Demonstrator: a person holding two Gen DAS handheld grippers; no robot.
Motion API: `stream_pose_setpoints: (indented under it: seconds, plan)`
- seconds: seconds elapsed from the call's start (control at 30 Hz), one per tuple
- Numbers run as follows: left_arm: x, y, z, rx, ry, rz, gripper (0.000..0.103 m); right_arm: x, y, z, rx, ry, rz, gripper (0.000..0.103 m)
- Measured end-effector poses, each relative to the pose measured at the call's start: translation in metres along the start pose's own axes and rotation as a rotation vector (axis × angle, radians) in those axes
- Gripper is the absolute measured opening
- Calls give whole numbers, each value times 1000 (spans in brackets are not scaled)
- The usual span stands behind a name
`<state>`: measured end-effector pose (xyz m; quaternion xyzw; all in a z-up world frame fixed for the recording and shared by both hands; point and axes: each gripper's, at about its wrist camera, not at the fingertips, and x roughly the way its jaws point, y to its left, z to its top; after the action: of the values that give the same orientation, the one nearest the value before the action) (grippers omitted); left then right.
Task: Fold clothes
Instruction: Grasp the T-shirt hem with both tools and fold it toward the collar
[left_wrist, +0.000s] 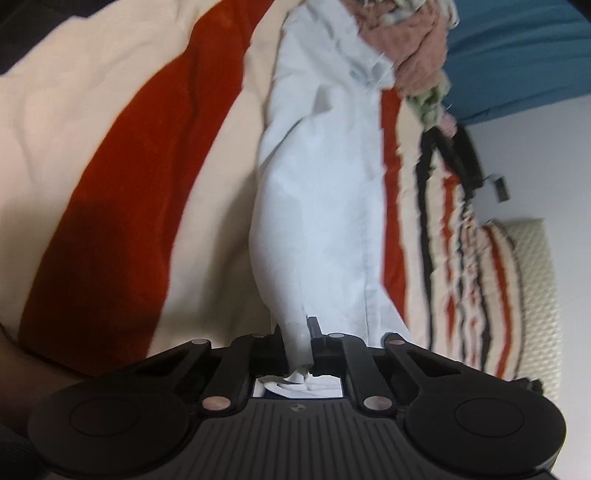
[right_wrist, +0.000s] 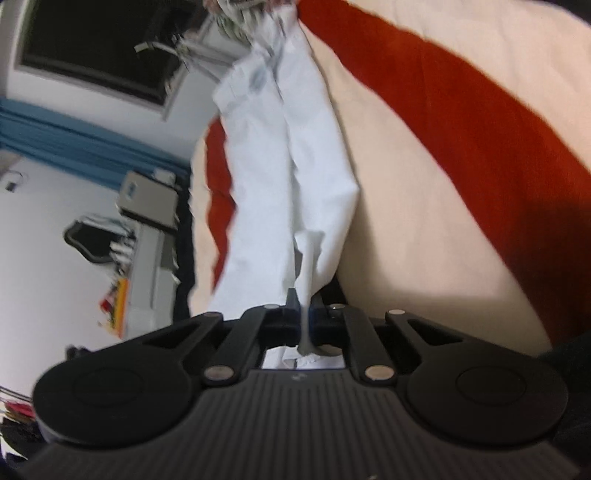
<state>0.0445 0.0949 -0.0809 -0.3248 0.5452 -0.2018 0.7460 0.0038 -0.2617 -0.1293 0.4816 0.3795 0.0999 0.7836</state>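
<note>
A white garment (left_wrist: 317, 206) hangs stretched between both grippers over a cream and red striped blanket (left_wrist: 122, 155). My left gripper (left_wrist: 301, 332) is shut on one end of the white garment. My right gripper (right_wrist: 304, 306) is shut on the other end of the same garment (right_wrist: 280, 177), which runs away from it in two long panels. In the left wrist view the far end of the garment meets a pink cloth (left_wrist: 413, 48) and the other gripper's black body (left_wrist: 458, 151). Both views are tilted and blurred.
The blanket (right_wrist: 424, 166) fills the area under the garment. A blue curtain (left_wrist: 517, 48) and white wall sit at the right of the left view. A dark window (right_wrist: 96, 48), a blue band (right_wrist: 74, 136) and cluttered furniture (right_wrist: 147, 229) show at the left of the right view.
</note>
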Motion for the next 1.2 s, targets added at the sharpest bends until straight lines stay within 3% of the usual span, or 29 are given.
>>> stream_pose_setpoints:
  seconds: [0.23, 0.37, 0.47, 0.63, 0.73, 0.9, 1.2]
  plan:
    - [-61, -37, -9, 12, -98, -70, 6, -44, 46, 34, -54, -136, 135, 6]
    - [-95, -60, -18, 29, -156, -104, 6, -71, 68, 40, -117, -173, 155, 6]
    - [-121, -78, -24, 41, -200, -130, 6, -77, 60, 35, -106, -158, 142, 6]
    - [-134, -71, -71, 48, -116, -86, 5, -82, 39, 23, -68, -120, 111, 6]
    - [-124, -64, -71, 17, -87, -70, 4, -85, 26, 16, -45, -97, 93, 6]
    - [-95, -70, -24, -5, -122, -31, 4, -71, 17, 29, 8, -94, 75, 6]
    - [-14, -97, 113, 56, -366, 65, 4, 33, 46, 132, 26, -195, 42, 6]
